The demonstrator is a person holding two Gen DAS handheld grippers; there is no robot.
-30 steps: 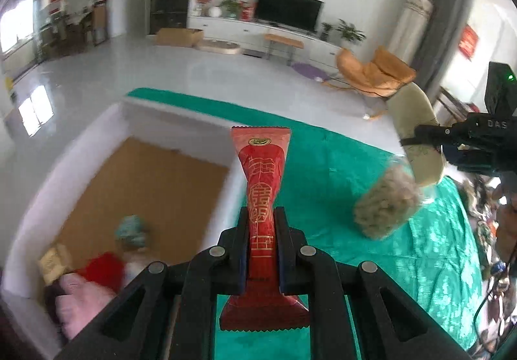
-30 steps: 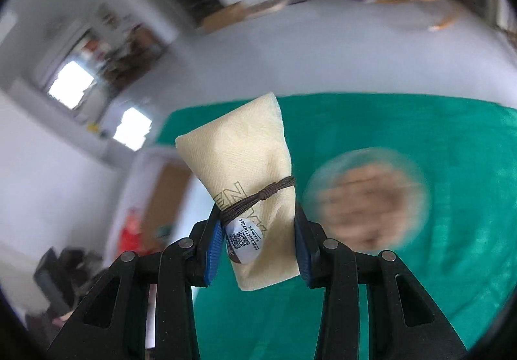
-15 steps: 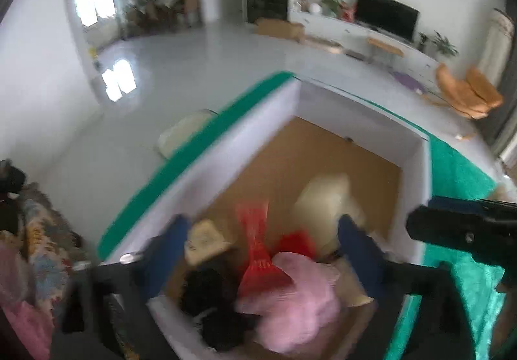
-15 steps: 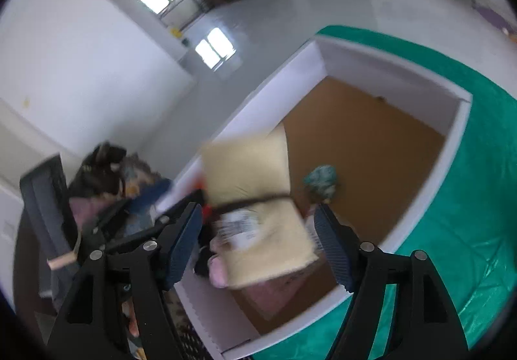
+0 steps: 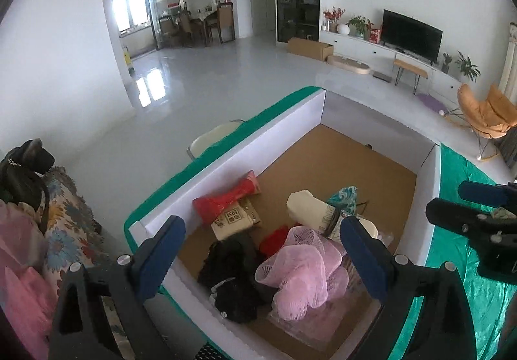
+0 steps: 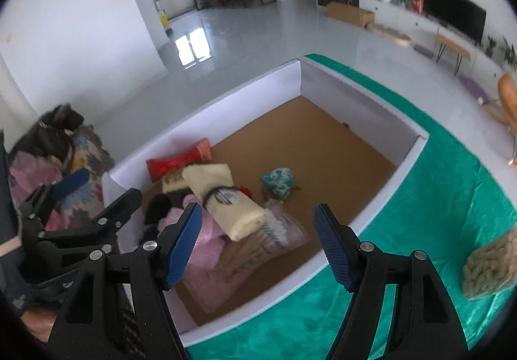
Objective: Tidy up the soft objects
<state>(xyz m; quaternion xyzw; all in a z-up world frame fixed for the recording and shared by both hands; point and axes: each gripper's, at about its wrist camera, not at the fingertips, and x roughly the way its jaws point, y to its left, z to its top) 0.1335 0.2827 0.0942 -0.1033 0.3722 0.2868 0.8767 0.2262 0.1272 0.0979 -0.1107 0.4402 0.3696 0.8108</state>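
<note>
Both grippers hang over the box (image 5: 245,146), jaws wide and empty! The left gripper (image 5: 261,258) frames the pile low in its view; the right gripper (image 6: 258,243) does likewise. The red packet (image 5: 226,198) lies by the left wall, the cream roll (image 6: 226,201) across the pink mesh (image 5: 300,269): dropped there to gather the softs. One fuzzy ball (image 6: 491,266) waits on the green cloth (image 6: 436,185), lower right.
</note>
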